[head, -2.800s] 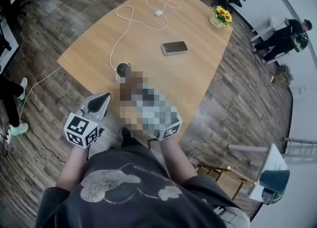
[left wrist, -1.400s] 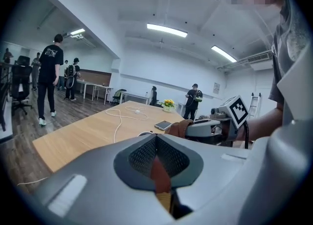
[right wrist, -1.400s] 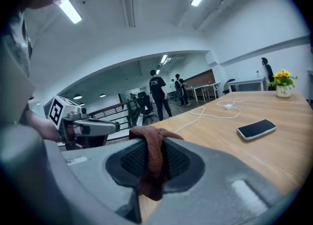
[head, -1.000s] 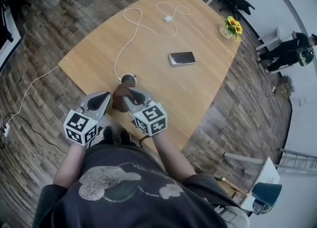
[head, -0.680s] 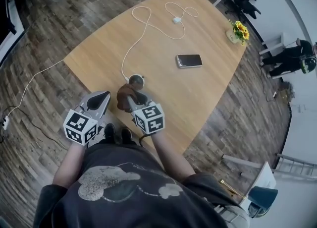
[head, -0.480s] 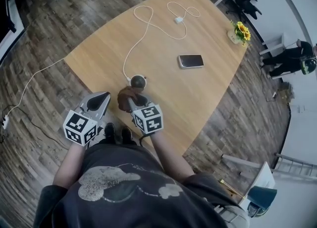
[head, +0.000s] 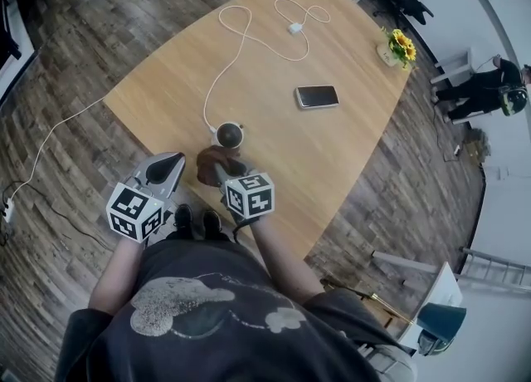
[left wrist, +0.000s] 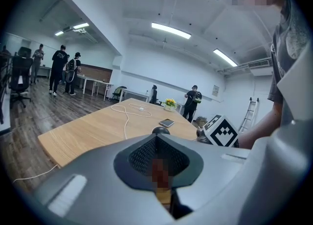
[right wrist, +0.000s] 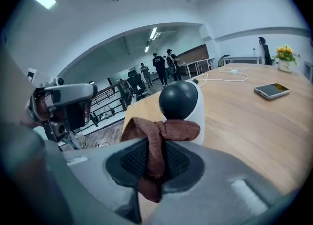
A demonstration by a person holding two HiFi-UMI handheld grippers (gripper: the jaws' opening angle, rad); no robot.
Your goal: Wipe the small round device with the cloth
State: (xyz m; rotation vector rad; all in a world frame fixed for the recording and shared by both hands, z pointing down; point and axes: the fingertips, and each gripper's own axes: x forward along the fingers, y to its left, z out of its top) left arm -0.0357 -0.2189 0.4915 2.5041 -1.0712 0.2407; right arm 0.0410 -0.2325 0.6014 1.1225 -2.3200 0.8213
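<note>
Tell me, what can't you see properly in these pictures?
Right gripper view: the cloth, clamped in the right gripper, hides the lower front of the small round device, so touching or not is unclear.
Left gripper view: a blurred patch covers the slit between the jaws of the left gripper, so shut or slightly apart is unclear.
Head view: the phone has a screen too small to read.

Bright, even light from ceiling strips [left wrist: 171,31]; shadows soft. Gripper views: heavy fisheye bend, dark vignette at edges, near foreground blurry.
</note>
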